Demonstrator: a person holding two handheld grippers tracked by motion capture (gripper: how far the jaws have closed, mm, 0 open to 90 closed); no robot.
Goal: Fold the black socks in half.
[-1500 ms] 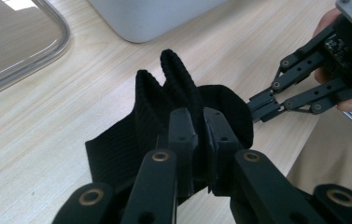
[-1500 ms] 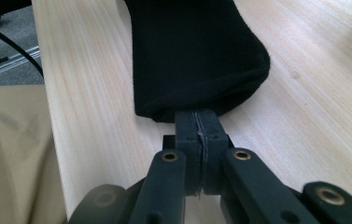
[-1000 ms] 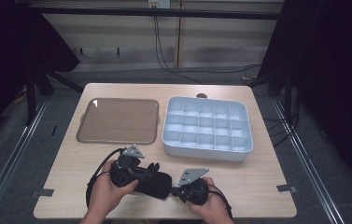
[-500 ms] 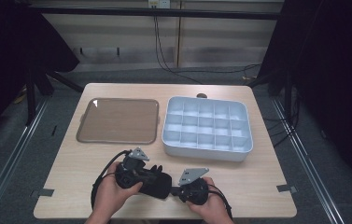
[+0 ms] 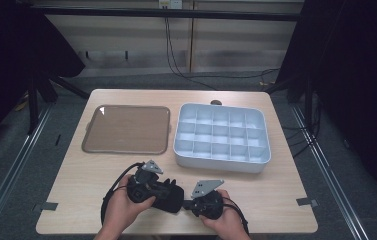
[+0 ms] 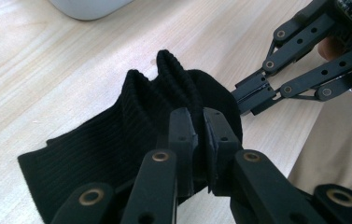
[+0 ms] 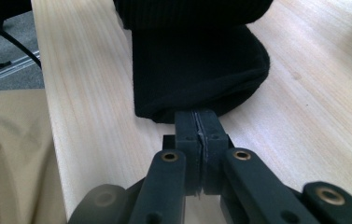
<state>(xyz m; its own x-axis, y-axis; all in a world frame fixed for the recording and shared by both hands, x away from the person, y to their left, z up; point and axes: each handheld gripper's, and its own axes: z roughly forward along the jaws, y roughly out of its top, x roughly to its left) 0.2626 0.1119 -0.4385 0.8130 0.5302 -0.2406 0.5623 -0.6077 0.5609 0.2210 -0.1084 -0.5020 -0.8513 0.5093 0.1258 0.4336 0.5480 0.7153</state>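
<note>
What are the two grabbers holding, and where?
A black sock. The left gripper pinches its bunched ribbed part; the right gripper is shut at its smooth rounded end, seemingly nipping the edge.

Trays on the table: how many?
2. The flat brown tray lies at the table's left; the white divided tray sits right of it, a gap between them.

The left gripper (image 5: 168,192) is sliding rightward along the near table edge — toward the white compartmented plastic tray's (image 5: 220,137) side — bunching the black ribbed fabric sock (image 5: 166,196) into a tighter clump against the right gripper (image 5: 190,204).
</note>
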